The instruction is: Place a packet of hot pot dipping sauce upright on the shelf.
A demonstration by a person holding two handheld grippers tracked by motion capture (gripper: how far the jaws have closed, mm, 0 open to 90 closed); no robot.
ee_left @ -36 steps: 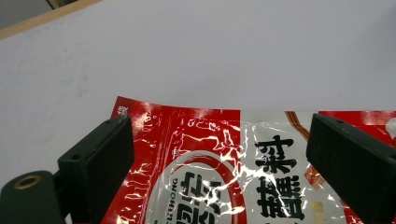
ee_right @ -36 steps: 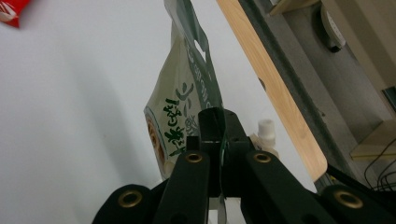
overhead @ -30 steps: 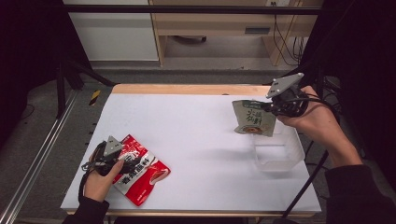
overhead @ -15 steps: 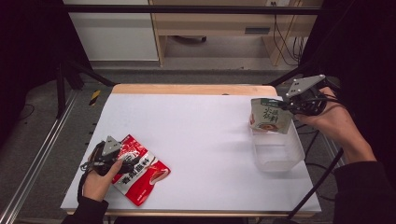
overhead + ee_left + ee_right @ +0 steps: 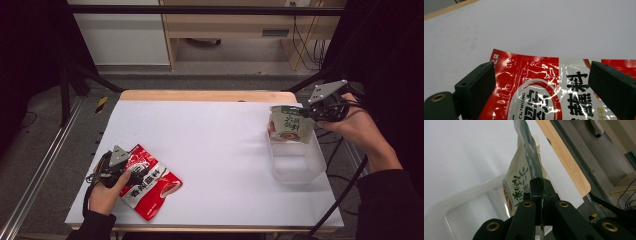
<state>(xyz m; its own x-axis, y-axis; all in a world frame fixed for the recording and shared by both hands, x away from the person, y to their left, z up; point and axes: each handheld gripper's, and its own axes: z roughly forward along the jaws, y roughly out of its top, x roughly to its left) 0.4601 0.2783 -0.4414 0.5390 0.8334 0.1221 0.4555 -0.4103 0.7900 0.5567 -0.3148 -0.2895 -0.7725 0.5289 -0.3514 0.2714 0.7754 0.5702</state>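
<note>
White tabletop (image 5: 215, 145), and the right gripper (image 5: 314, 113) pinches the green pouch (image 5: 291, 125) by its top edge over the clear tub's (image 5: 300, 172) far end. Lower straight, release inside. Left gripper (image 5: 131, 172) waits wide astride the red pouch (image 5: 150, 185).

Bright overhead light floods the white table (image 5: 215, 150), while its surroundings fall dark. Glare streaks the red pouch (image 5: 541, 85). The jaws close to the lens look soft.
</note>
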